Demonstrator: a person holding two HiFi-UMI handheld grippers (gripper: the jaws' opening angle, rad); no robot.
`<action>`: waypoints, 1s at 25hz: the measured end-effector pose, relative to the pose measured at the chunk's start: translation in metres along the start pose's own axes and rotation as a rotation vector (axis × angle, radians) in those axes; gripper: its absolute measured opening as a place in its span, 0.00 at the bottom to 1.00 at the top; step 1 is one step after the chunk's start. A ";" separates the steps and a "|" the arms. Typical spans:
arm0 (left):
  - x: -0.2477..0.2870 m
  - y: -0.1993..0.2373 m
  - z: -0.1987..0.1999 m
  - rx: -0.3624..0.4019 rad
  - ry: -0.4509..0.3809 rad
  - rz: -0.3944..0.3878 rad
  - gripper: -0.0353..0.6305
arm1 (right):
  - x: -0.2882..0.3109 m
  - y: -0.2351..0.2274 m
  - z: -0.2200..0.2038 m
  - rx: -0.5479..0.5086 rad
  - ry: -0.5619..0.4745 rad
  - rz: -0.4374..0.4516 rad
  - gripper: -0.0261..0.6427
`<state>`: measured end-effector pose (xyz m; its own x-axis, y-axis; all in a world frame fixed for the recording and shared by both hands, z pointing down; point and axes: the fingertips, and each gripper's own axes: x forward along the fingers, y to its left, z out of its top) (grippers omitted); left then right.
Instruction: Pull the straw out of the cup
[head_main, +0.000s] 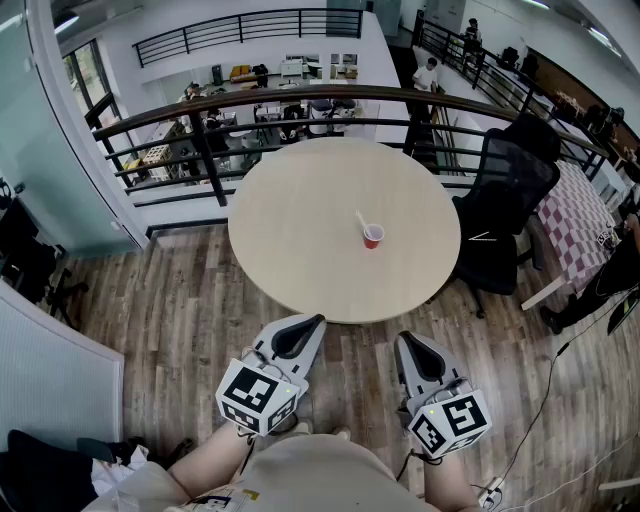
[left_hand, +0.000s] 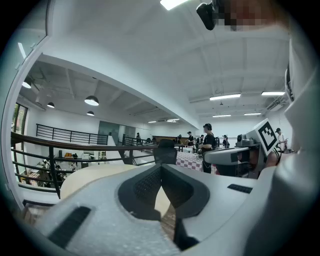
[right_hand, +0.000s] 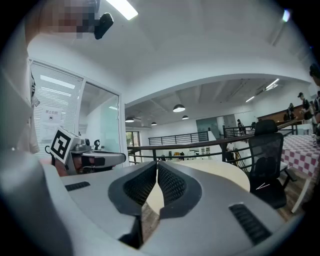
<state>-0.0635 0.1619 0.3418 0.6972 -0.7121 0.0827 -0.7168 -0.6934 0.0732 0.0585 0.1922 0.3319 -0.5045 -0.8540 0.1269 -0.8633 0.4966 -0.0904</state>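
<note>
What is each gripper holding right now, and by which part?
Nothing. The left gripper and right gripper are both shut and empty; the straw stands untouched in the cup.

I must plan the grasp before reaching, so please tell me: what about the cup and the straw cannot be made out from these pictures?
- Head view: the cup is too small to show its contents or how deep the straw goes.
- Left gripper view: no cup shows; the left gripper covers much of the table.
- Right gripper view: likewise, behind the right gripper.
</note>
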 end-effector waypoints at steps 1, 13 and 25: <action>-0.001 -0.002 -0.001 0.002 0.002 -0.001 0.07 | -0.001 0.001 0.000 -0.003 -0.002 0.001 0.08; -0.005 -0.019 0.000 0.011 0.008 -0.016 0.07 | -0.019 0.001 0.002 -0.014 -0.007 -0.018 0.08; 0.000 -0.042 -0.009 0.025 0.026 -0.010 0.07 | -0.038 -0.007 -0.006 -0.025 -0.006 -0.007 0.08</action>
<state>-0.0334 0.1924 0.3477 0.7037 -0.7022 0.1082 -0.7093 -0.7032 0.0498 0.0835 0.2221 0.3338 -0.4988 -0.8582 0.1213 -0.8667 0.4946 -0.0649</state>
